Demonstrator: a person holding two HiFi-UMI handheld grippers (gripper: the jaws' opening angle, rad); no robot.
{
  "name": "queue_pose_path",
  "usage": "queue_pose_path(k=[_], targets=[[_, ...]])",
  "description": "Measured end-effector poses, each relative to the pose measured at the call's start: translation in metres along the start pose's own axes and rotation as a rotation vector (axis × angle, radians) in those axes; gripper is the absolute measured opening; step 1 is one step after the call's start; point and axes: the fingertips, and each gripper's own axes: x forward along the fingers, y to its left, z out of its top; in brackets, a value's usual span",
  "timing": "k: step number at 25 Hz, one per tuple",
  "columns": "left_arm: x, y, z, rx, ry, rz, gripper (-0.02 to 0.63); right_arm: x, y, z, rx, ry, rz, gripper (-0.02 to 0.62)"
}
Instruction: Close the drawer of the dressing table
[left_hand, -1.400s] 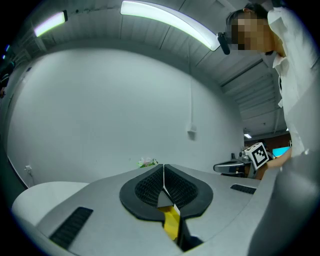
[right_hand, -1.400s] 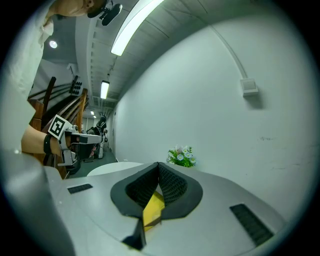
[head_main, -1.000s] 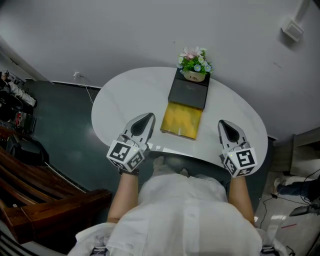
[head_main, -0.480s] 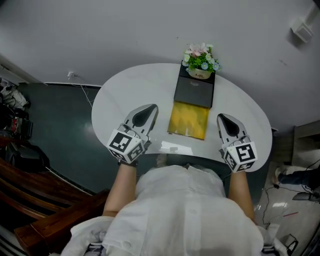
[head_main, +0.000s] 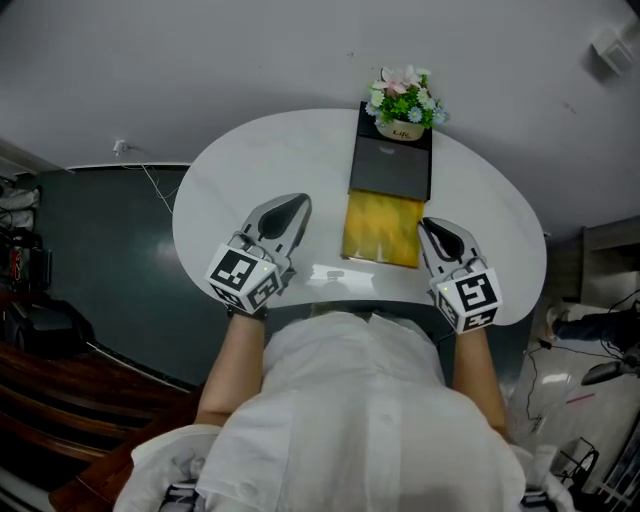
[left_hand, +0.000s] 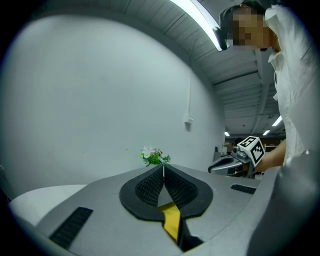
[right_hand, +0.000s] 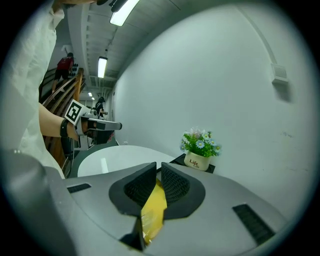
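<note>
Both your forearms reach forward. Your grey left gripper (head_main: 293, 207) holds its jaws pressed together, empty; your grey right gripper (head_main: 433, 226) has its jaws a narrow slit apart.

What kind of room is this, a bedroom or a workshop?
Likely a workshop or test space, not a home: a white table against a bare wall, ceiling strip lights, stacked wooden furniture.

Glossy white dressing table (head_main: 230, 190), matt black box (head_main: 390, 168), shiny yellow drawer (head_main: 380, 228).
</note>
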Motion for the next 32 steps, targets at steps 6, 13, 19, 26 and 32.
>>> queue_pose_path(k=[6,13,19,26,32], targets=[[0.004,0.005,-0.013,-0.015,0.006,-0.037,0.018,0.017,0.020,-0.020,-0.066,0.111,0.055,0.021],[0.003,0.008,-0.028,-0.034,0.023,-0.053,0.018,0.036,0.042,-0.042,-0.147,0.235,0.144,0.041],[0.000,0.008,-0.038,-0.052,0.027,-0.054,0.018,0.049,0.063,-0.071,-0.263,0.362,0.252,0.048],[-0.002,0.008,-0.042,-0.057,0.030,-0.054,0.018,0.056,0.079,-0.106,-0.368,0.494,0.350,0.051],[-0.001,0.009,-0.042,-0.061,0.030,-0.056,0.018,0.056,0.095,-0.130,-0.455,0.589,0.440,0.052]])
